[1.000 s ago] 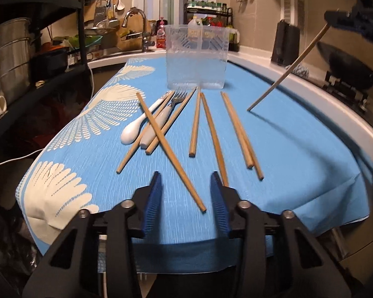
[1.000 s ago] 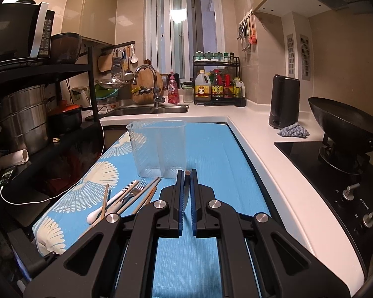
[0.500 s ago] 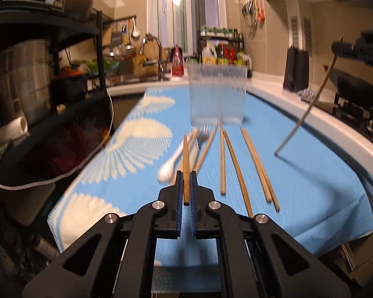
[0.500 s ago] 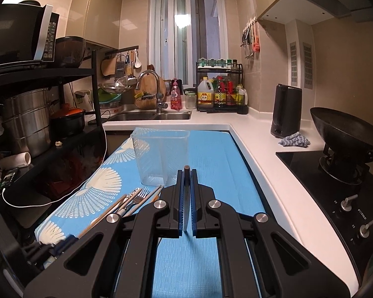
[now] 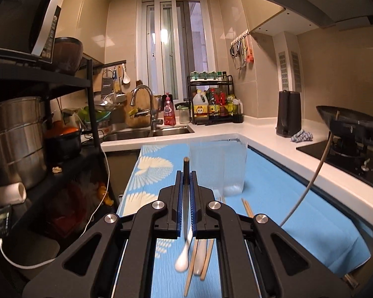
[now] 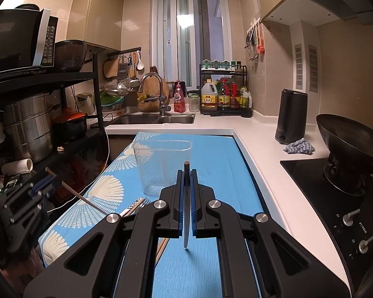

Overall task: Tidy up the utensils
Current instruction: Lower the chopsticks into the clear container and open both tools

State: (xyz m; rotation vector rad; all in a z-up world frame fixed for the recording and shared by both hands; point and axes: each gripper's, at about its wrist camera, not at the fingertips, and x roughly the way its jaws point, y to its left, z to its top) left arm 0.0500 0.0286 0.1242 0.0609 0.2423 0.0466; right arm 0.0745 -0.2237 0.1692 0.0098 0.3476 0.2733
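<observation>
My left gripper (image 5: 186, 181) is shut on a wooden chopstick (image 5: 185, 166), held near upright above the blue cloth (image 5: 281, 193). My right gripper (image 6: 186, 181) is shut on another chopstick (image 6: 186, 171), its tip hanging above the cloth (image 6: 218, 159). That chopstick also shows in the left wrist view (image 5: 310, 183). A clear plastic holder (image 5: 218, 166) stands ahead of both grippers on the cloth and also shows in the right wrist view (image 6: 161, 166). A white spoon (image 5: 184, 255), a fork and more chopsticks (image 5: 206, 258) lie on the cloth below my left gripper.
A sink (image 6: 156, 119) and tap stand at the back. A black kettle (image 6: 291, 116) and a wok (image 6: 348, 134) on the hob are to the right. A black shelf rack with steel pots (image 6: 27, 126) stands on the left. Bottles (image 6: 223, 96) line the back counter.
My left gripper closed on a chopstick lying on the cloth and lifted it up. My right gripper rose a little with its chopstick.
</observation>
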